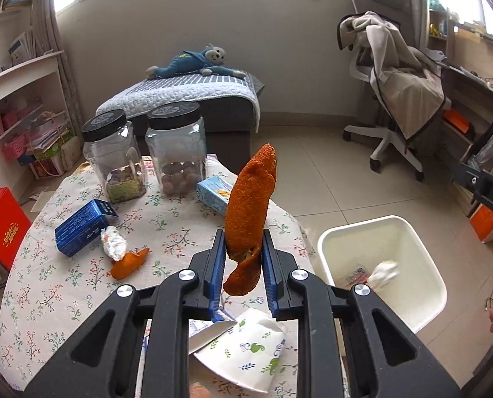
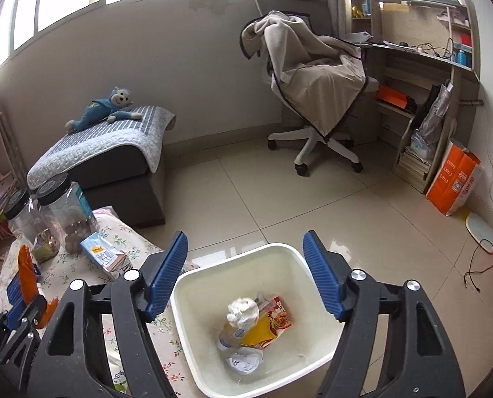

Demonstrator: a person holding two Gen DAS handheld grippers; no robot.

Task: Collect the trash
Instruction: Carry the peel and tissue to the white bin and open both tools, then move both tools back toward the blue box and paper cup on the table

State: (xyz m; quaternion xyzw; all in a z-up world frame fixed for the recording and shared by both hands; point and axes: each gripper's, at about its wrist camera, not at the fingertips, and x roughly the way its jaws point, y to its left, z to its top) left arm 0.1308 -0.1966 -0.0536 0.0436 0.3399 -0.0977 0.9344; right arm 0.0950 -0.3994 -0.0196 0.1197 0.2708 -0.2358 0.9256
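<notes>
Round worktop point(image 1: 80, 285) with a floral cloth carries most of the clutter. White trash bin point(image 1: 422, 285) stands on the tiled floor just beside the worktop's right edge; in the right wrist view it already holds wrappers and a crumpled white tissue point(image 2: 243, 311), blurred.

Two clear jars with black lids point(image 1: 176, 152) stand at the worktop's far side, nuts in the bottom. Dark blue box point(image 1: 84, 229) lies on its side near the left jar. Light blue carton point(image 1: 213, 192) lies beside the right jar. Paper cup point(image 1: 243, 351) with a green print lies tipped over at the near edge, partly under the left gripper.

Left gripper point(image 1: 243, 252): jaws narrow, clamped on a long strip of orange peel point(image 1: 246, 205) that sticks up above the pads and hangs below them, raised over the worktop. A second, smaller orange peel piece point(image 1: 128, 263) lies on the cloth, touching a crumpled tissue wad point(image 1: 113, 247).

Right gripper point(image 2: 246, 262): jaws wide apart, nothing between the pads, held above the bin.
</notes>
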